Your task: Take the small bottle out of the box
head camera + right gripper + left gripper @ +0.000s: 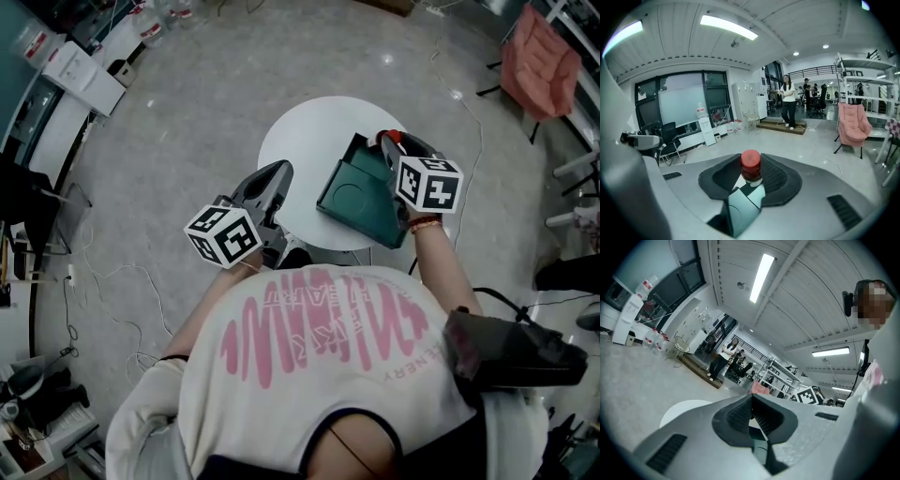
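A small bottle with a red cap (751, 161) sits upright between the pads of my right gripper (751, 172), which is shut on it. In the head view the right gripper (387, 142) hangs over the far edge of the open dark green box (356, 195), with the bottle's red cap (384, 137) at its tips. The box (742, 211) shows below the jaws. It lies on a round white table (300, 141). To the left of the box my left gripper (279, 171) is held level. Its pads (740, 411) meet at the tips with nothing between them.
The person's torso fills the near side of the head view. A pink chair (536, 58) stands at the far right and a white cabinet (80, 75) at the far left. Cables trail over the grey floor (187, 141). People stand far off in the room (788, 101).
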Demonstrator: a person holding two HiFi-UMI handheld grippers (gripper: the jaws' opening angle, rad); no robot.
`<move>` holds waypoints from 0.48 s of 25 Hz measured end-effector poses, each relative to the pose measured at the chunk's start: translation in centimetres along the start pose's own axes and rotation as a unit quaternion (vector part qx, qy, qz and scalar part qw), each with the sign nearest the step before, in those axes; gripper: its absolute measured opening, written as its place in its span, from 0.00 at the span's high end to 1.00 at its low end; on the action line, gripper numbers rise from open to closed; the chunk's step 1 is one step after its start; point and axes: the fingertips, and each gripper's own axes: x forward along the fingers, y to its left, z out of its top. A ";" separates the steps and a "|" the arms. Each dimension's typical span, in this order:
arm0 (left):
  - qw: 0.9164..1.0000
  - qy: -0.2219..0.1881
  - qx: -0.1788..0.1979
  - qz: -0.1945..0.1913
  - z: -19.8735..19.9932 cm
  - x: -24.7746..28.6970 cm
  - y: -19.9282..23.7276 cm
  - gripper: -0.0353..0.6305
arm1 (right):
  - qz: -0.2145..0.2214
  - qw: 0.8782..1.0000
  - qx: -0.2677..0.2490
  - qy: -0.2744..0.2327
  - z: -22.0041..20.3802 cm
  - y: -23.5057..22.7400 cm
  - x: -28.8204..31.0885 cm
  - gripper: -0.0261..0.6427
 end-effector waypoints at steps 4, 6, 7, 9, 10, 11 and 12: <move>1.000 -0.006 0.008 -0.008 0.3 -0.8 -1.4 0.94 | 0.005 1.000 -0.005 -0.029 1.5 1.0 -2.9 0.77; 1.000 -0.010 0.014 -0.014 0.7 -1.0 -2.1 0.94 | 0.006 0.999 0.001 -0.047 2.4 1.5 -4.3 0.77; 1.000 -0.013 0.017 -0.017 1.0 -1.1 -2.4 0.94 | 0.008 0.998 0.006 -0.056 2.8 1.7 -5.0 0.77; 0.999 -0.018 0.022 -0.023 1.3 -1.3 -3.2 0.94 | 0.014 0.997 0.015 -0.073 3.4 2.0 -6.5 0.77; 0.999 -0.020 0.025 -0.026 1.4 -1.4 -3.6 0.94 | 0.017 0.996 0.018 -0.081 3.7 2.2 -7.3 0.77; 0.999 -0.022 0.027 -0.029 1.3 -1.5 -4.1 0.94 | 0.019 0.996 0.019 -0.090 3.8 2.3 -8.1 0.77; 0.999 -0.024 0.029 -0.033 1.3 -1.7 -4.5 0.94 | 0.021 0.995 0.020 -0.099 4.0 2.4 -8.9 0.77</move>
